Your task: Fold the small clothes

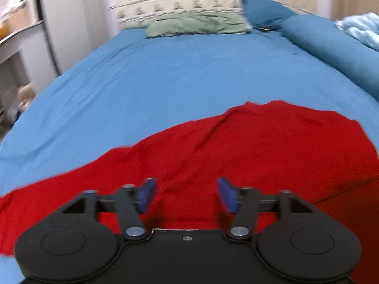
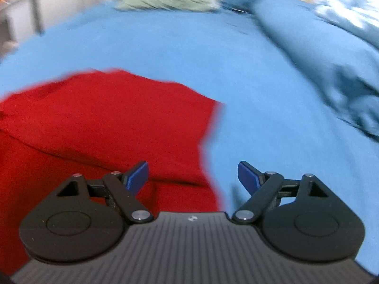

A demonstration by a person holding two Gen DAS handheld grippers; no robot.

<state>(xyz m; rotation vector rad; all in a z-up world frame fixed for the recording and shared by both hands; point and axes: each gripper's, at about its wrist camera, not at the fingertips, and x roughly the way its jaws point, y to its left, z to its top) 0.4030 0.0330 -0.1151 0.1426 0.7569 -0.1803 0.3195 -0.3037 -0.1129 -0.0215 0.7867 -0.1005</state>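
red garment (image 1: 236,151) lies spread on the blue bedsheet (image 1: 142,82) — left gripper (image 1: 187,195) fingers apart above it, nothing held — right gripper (image 2: 193,177) fingers apart over its right edge.

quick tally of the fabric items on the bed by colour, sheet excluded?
Red: 1, the red garment
Green: 1, the pale green pillow
Dark blue: 2, the blue pillow and the rolled blue duvet
Light blue: 1, the crumpled light blue cloth
Total: 5
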